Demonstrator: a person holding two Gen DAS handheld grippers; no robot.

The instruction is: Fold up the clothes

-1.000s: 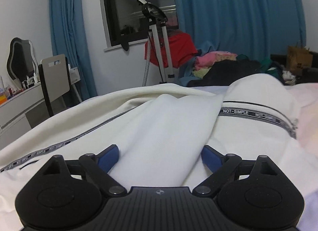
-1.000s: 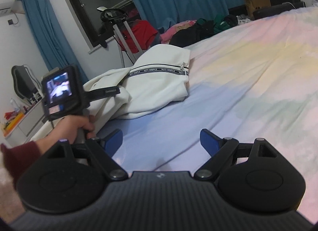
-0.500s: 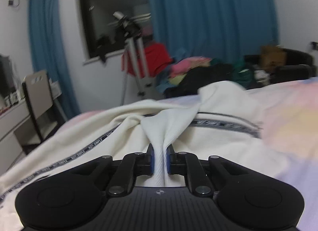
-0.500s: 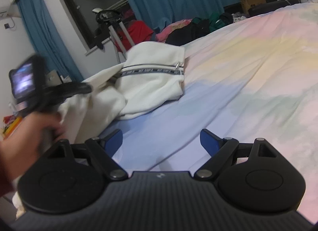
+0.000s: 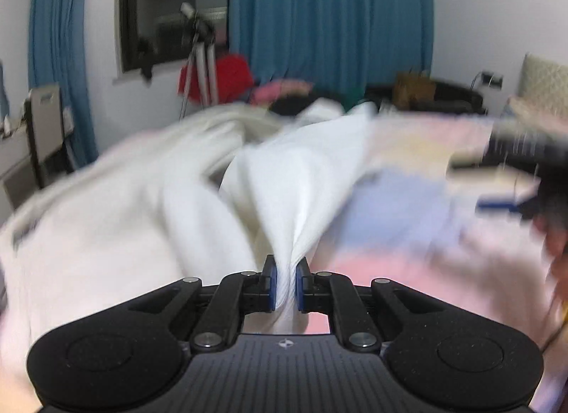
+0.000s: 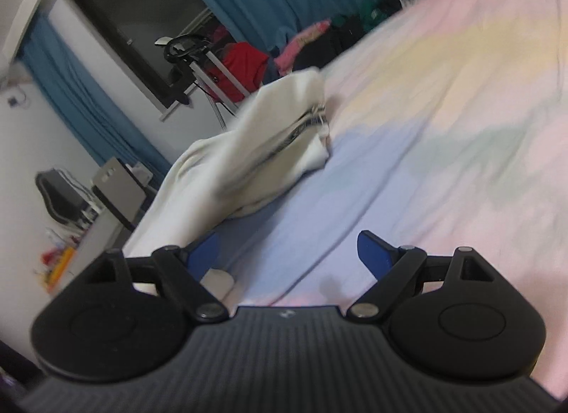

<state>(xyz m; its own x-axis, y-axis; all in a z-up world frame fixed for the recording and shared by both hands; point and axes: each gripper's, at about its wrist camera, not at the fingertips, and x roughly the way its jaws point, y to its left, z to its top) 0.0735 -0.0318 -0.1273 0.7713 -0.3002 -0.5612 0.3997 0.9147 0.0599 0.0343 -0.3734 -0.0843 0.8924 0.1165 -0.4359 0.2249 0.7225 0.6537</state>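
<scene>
A white garment (image 5: 291, 182) with a black lettered stripe lies bunched on the pastel bedsheet (image 5: 408, 207). My left gripper (image 5: 284, 283) is shut on a fold of it and holds the cloth lifted and stretched. The garment also shows in the right wrist view (image 6: 255, 150), at the left of the bed, with the stripe (image 6: 301, 129) visible. My right gripper (image 6: 287, 253) is open and empty, low over the sheet (image 6: 443, 111), to the right of the garment. It appears blurred at the right edge of the left wrist view (image 5: 504, 200).
A pile of other clothes (image 5: 284, 90) and a red cloth on a stand (image 5: 213, 75) lie beyond the bed's far end. Blue curtains (image 5: 330, 15) and a dark window back them. A chair (image 6: 120, 193) and desk stand left of the bed.
My left gripper, shut on the white garment, has swung right and pulled the cloth up. My right gripper has tilted and moved closer to the garment. It stays open.
</scene>
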